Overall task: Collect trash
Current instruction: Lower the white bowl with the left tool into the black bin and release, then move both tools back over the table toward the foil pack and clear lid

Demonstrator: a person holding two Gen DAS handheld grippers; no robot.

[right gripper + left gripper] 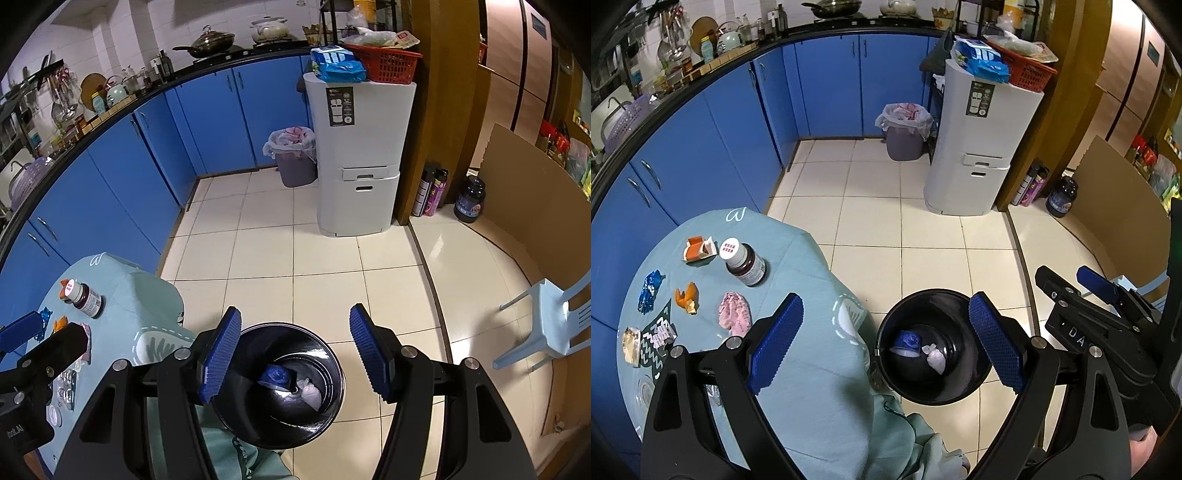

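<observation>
Both grippers hung above the floor beside the small table point(812, 369), which was covered by a light green cloth; the left gripper point(886, 339) had its jaws spread wide with nothing between them; the right gripper point(295, 354) had its jaws also apart, somewhat less, and empty. Under them stood a black bin point(934, 347) on the tiled floor, just beside the table edge; inside it lay a blue cup-like piece point(908, 341) and a white crumpled wad point(934, 356). More trash was on the cloth: an orange and white carton point(699, 250), a dark bottle with white cap point(744, 264), a blue foil wrapper point(650, 291), an orange peel point(687, 297), a pink crumpled paper point(735, 314).
</observation>
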